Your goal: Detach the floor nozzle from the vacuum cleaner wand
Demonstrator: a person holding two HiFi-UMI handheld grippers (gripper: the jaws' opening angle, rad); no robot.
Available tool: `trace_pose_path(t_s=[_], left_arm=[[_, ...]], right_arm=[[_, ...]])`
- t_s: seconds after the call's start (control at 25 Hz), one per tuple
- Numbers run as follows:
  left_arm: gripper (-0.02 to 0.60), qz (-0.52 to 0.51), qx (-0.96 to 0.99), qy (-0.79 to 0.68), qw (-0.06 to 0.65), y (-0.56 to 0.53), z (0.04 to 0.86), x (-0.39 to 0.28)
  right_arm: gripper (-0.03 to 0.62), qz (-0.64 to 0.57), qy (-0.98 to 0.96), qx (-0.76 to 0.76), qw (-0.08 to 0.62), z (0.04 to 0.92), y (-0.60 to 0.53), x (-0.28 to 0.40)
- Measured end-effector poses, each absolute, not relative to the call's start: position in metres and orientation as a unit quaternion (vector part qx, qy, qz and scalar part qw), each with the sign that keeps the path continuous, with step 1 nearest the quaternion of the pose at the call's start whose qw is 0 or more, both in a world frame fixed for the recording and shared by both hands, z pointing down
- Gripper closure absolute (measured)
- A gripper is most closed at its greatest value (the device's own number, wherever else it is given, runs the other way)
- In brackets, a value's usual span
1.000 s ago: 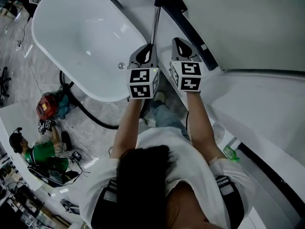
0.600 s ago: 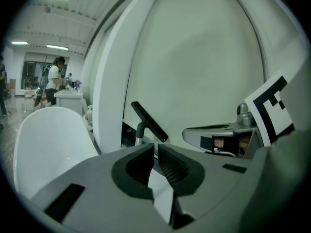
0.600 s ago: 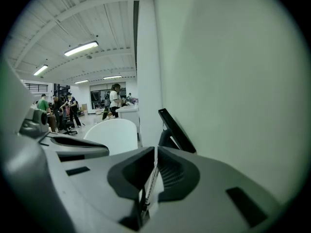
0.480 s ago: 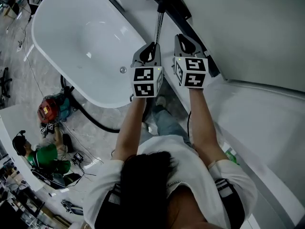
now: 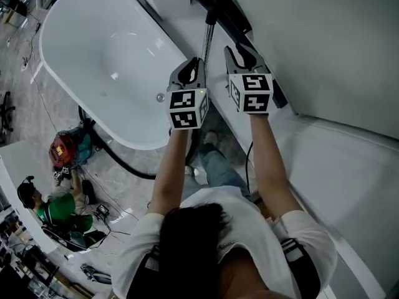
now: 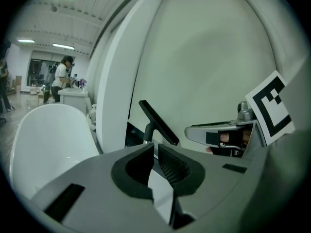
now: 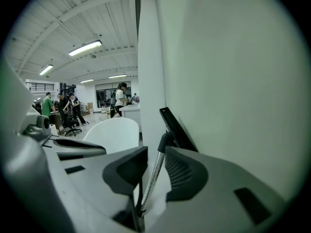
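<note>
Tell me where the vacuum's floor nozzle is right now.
Top centre of the head view: the floor nozzle is a black bar tilted against the white wall, just right of the bathtub, at the far end of the wand.

Wand [image 5: 207,41] stood just right of bathtub [image 5: 81,61] | floor nozzle [image 5: 224,8] lay past bathtub's far-right rim | left gripper [image 5: 194,64] was nearer bathtub than right gripper [image 5: 235,53]
</note>
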State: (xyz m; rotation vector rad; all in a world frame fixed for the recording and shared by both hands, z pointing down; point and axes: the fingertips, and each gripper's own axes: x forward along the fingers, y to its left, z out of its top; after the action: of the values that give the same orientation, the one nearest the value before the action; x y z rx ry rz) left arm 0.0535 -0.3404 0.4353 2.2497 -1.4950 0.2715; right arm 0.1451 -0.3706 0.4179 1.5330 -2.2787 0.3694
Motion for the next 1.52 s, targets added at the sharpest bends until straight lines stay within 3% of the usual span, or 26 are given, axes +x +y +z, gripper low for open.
trace_pose_path(t_s=[0.36,0.76,1.52], left_arm=[[0.539,0.11,0.822,-0.518,0.209,-0.363,0.444,0.071],[0.514,0.122,0.829,-0.501,0.216,-0.377,0.459,0.069],[0.497,0.129,0.826,-0.497,0.234,-0.409,0.495,0.073]], right_arm=[[0.409,0.123,-0.815,0.531,0.198,0.422,-0.405,0.156],[0.355,0.12,-0.816,0.515,0.233,0.431,-0.441,0.158],[0.321,0.116,-0.8,0.499,0.312,0.468,-0.502,0.168]])
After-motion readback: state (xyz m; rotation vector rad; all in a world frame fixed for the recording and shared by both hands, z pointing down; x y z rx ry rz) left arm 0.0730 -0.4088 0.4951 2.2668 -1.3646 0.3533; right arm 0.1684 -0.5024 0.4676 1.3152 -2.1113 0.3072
